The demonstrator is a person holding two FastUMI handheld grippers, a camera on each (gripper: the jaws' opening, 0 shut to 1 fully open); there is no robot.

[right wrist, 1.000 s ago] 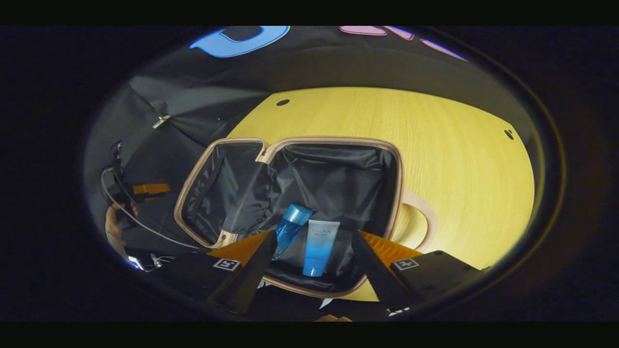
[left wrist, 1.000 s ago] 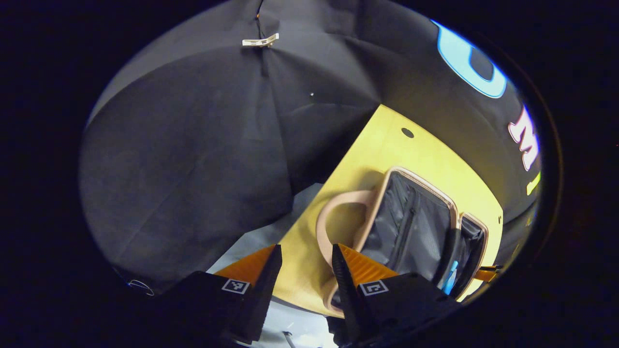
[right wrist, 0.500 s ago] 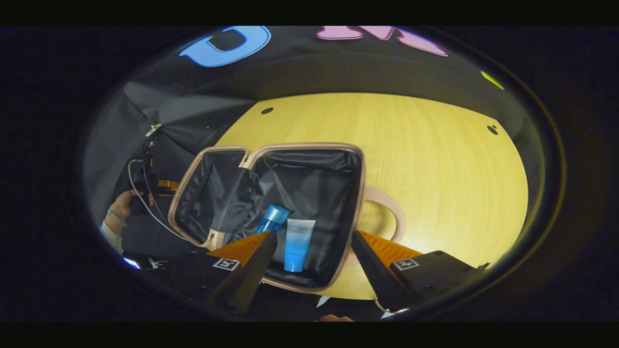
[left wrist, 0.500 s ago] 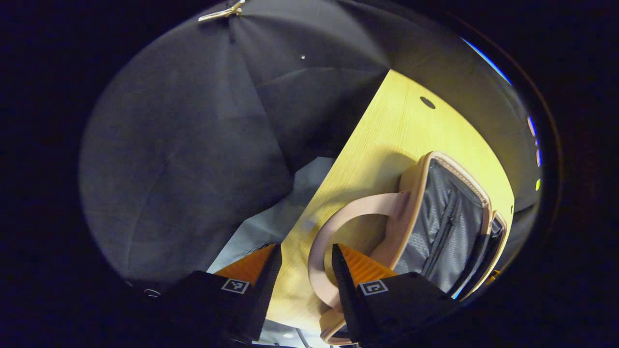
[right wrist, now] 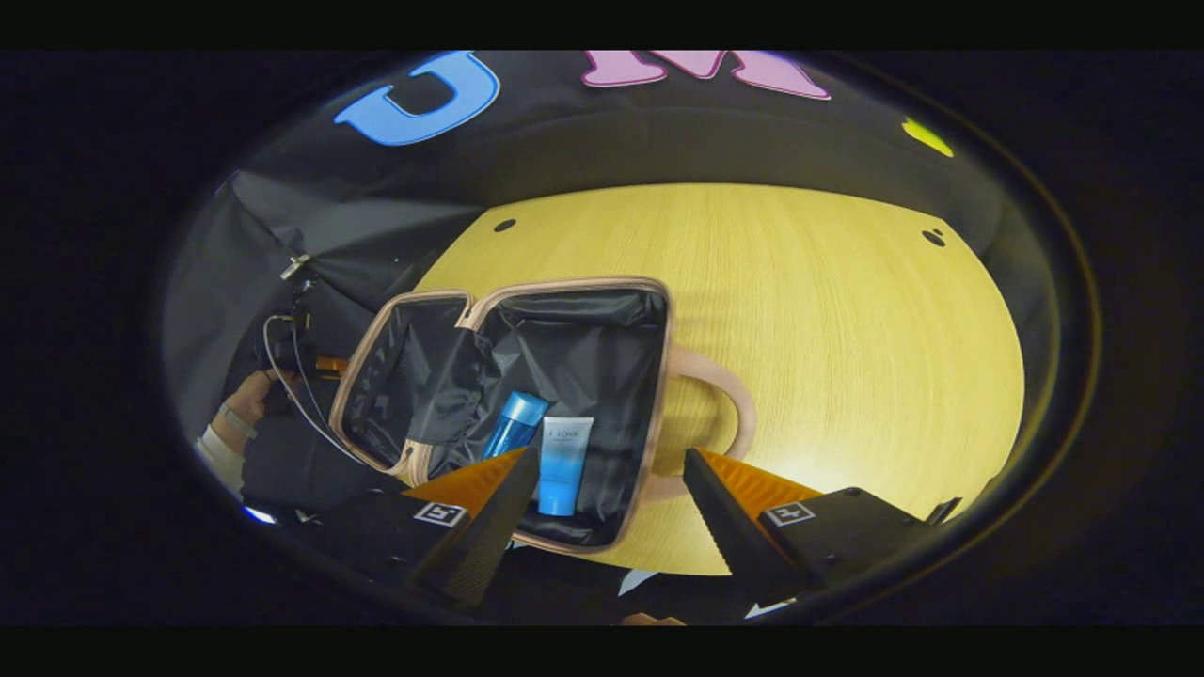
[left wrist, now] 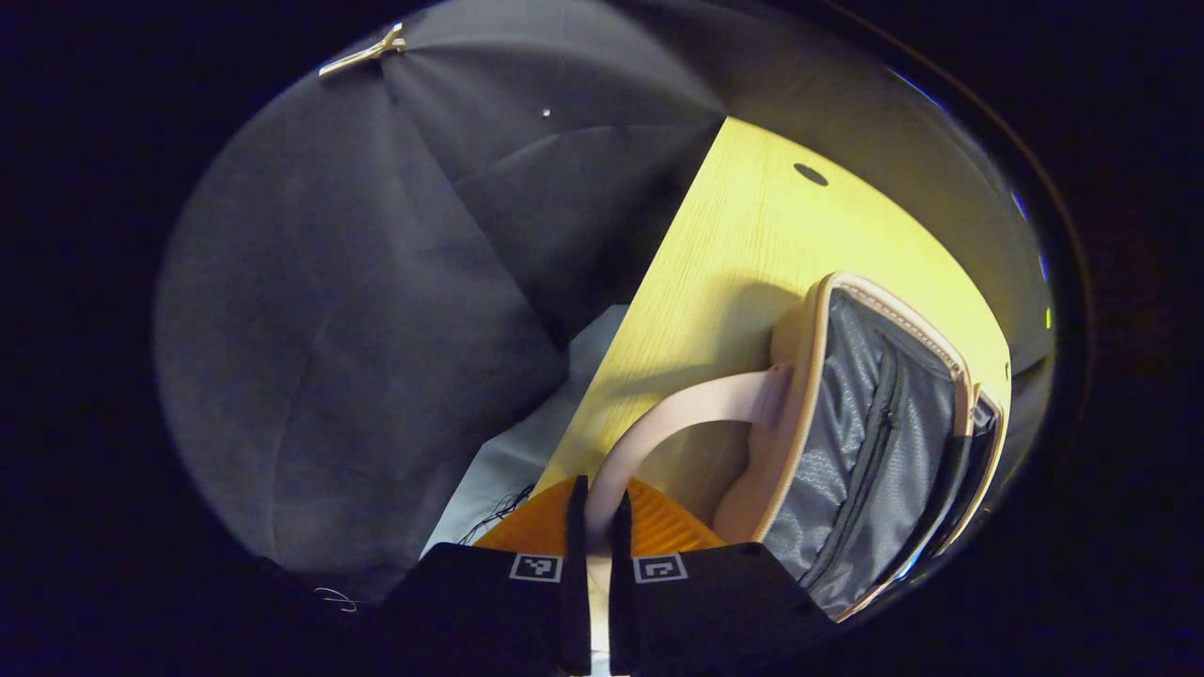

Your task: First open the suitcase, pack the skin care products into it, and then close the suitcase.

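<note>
We have the left gripper (left wrist: 594,512) clamped on the lid handle (left wrist: 677,418); right gripper (right wrist: 611,489) open. Swing the suitcase (right wrist: 564,291) lid over the tube (right wrist: 562,451) and bottle (right wrist: 513,425) slowly.

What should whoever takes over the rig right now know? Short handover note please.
Left tongs: shut on the lid handle of the suitcase.
Right tongs: open, empty, hovering above the near edge of the case.
Suitcase lies open on the wooden table; blue bottle and blue tube lie side by side in the right half.
Done: opened, both products seen are packed.
Left: swing the lid over with the left tongs and close the case.
</note>
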